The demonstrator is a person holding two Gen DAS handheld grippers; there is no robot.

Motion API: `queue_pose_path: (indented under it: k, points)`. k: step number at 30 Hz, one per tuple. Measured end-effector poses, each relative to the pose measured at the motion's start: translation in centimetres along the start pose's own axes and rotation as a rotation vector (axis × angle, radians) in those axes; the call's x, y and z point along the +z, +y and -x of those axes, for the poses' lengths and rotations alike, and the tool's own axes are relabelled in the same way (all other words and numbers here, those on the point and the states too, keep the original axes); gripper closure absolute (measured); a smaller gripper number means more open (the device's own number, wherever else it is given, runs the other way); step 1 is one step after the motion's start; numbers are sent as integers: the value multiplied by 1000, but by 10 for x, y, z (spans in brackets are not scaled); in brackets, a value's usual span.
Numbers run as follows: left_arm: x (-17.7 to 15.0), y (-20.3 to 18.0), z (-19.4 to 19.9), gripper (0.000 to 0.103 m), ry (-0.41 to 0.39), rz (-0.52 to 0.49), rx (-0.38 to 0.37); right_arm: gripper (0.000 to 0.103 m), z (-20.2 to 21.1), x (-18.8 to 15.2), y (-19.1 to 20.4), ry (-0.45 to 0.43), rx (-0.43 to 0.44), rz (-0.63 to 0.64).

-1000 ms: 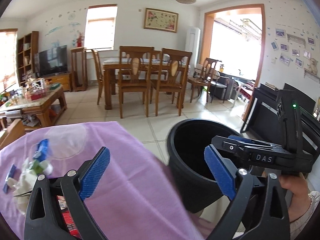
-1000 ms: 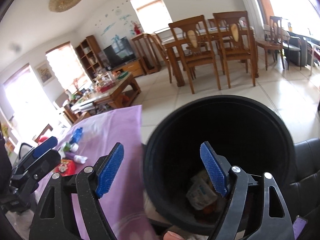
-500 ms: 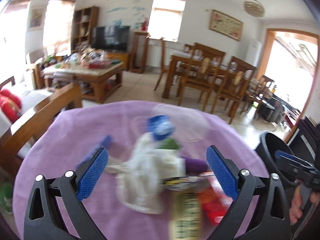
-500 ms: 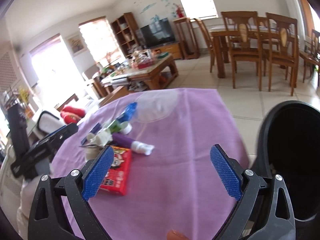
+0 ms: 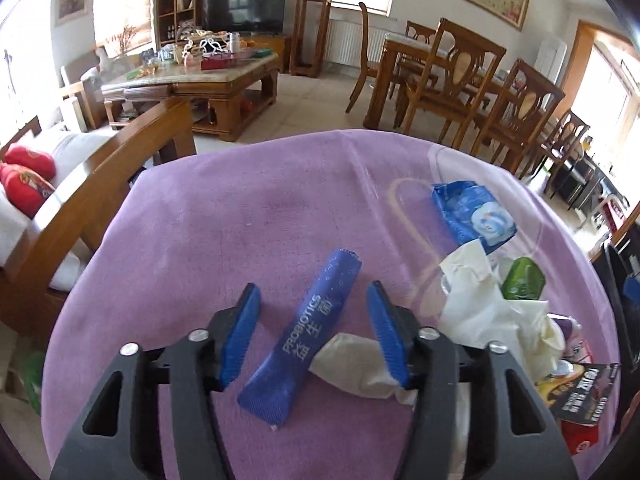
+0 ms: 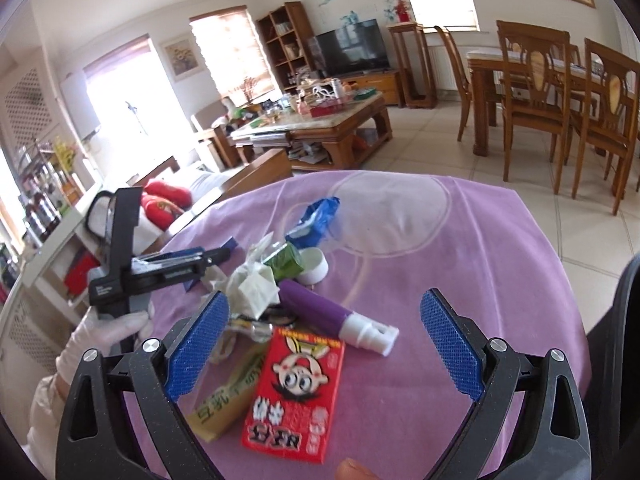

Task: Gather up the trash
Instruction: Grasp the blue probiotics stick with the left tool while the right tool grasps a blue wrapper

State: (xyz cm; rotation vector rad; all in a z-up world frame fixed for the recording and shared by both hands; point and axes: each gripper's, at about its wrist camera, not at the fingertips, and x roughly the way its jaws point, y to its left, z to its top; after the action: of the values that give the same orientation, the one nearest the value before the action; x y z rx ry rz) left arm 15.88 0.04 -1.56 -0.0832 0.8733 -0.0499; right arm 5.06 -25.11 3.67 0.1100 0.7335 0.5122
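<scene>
Both grippers have swung away from the black bin seen a second ago and now face the purple-covered table (image 5: 240, 208), where the trash lies.

On the left, the left gripper (image 5: 314, 336) hangs low over the cloth with its blue-padded fingers (image 5: 240, 332) apart. A blue probiotics sachet (image 5: 308, 340) lies flat between them, touching neither pad. Its long axis runs nearly along the fingers, tilted a little to the right at the far end, so closing would squeeze it across its narrow width. A crumpled white tissue (image 5: 476, 304) starts just beside the right-hand finger and spreads right, with a blue wrapper (image 5: 468, 212) and a green packet (image 5: 522, 278) beyond it.

On the right, the right gripper (image 6: 324, 352) is also spread wide. Below and between its pads lies a red snack packet (image 6: 296, 388), long axis pointing away from the camera. Just past it, a purple tube with a white cap (image 6: 332, 314) lies crosswise. A yellow-green packet (image 6: 228, 392) sits by the left pad.

The left gripper looks nearest a grasp: the sachet is already framed.
</scene>
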Motion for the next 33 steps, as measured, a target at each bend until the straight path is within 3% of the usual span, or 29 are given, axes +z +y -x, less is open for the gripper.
queue_pose_path:
  k: [1,3,4,7,9,15,20,21,23,24,25,33]
  points:
    - [0,1,0,62,0,0,0,8,-6,5,2,4,0,6]
    - [-1,4,1,71,-2,11,10,11,-22,16,7,15,7,15]
    - [-1,7,1,83,-3,18,13,12,-30,21,9,24,10,18]
    - [-2,22,7,89,-32,83,-20,22,-57,36,15,62,7,30]
    - [-4,31,24,89,-121,103,-5,31,-76,47,17,96,3,29]
    - [-6,45,56,89,-274,173,12,36,-139,75,14,210,-36,3]
    - [0,41,55,89,-279,154,5,44,-181,83,10,314,-52,-15]
    - [0,41,55,89,-280,150,5,55,-185,82,9,322,-52,-18]
    - [1,40,55,89,-282,143,6,70,-188,82,13,314,-39,-12]
    - [1,41,55,89,-283,144,0,83,-189,82,16,308,-35,-4]
    - [1,41,55,88,-284,144,-3,88,-187,82,19,299,-35,7]
    - [0,43,56,88,-303,138,-16,92,-126,81,33,129,-23,21]
